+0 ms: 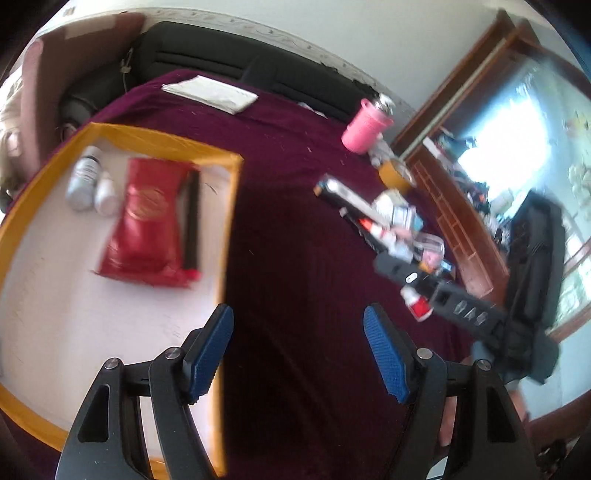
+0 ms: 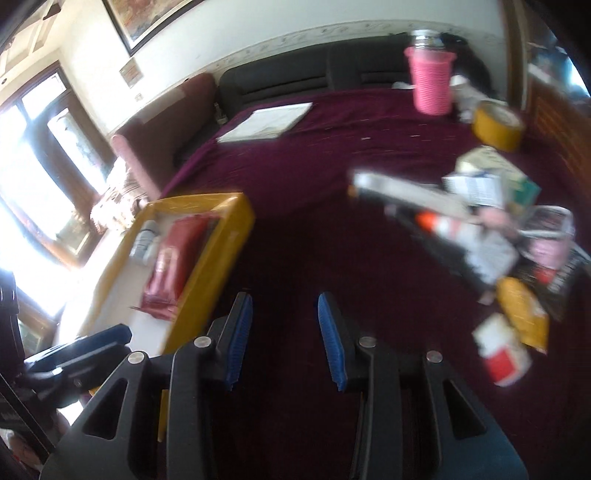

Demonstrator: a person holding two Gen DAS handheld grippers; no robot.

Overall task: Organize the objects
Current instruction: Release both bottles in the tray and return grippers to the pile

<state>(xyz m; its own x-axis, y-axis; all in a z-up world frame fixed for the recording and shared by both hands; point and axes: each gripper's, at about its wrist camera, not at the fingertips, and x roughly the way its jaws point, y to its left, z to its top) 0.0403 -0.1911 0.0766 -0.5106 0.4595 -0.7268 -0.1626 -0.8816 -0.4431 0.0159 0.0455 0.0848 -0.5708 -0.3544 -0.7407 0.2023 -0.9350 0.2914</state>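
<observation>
Both parted, gripping nothing: left gripper (image 1: 297, 354) over yellow-rimmed white tray (image 1: 227, 229), right gripper (image 2: 285, 339) over maroon cloth (image 2: 314, 166).

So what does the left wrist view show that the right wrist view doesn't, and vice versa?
Only the left wrist view: the right hand-held gripper seen from outside, over the clutter, and a bright window.
Only the right wrist view: a framed picture on the wall, and a yellow packet.
Both: the yellow box holding a red pouch and white bottles, the pink tumbler, tape roll, papers and the maroon cloth.
</observation>
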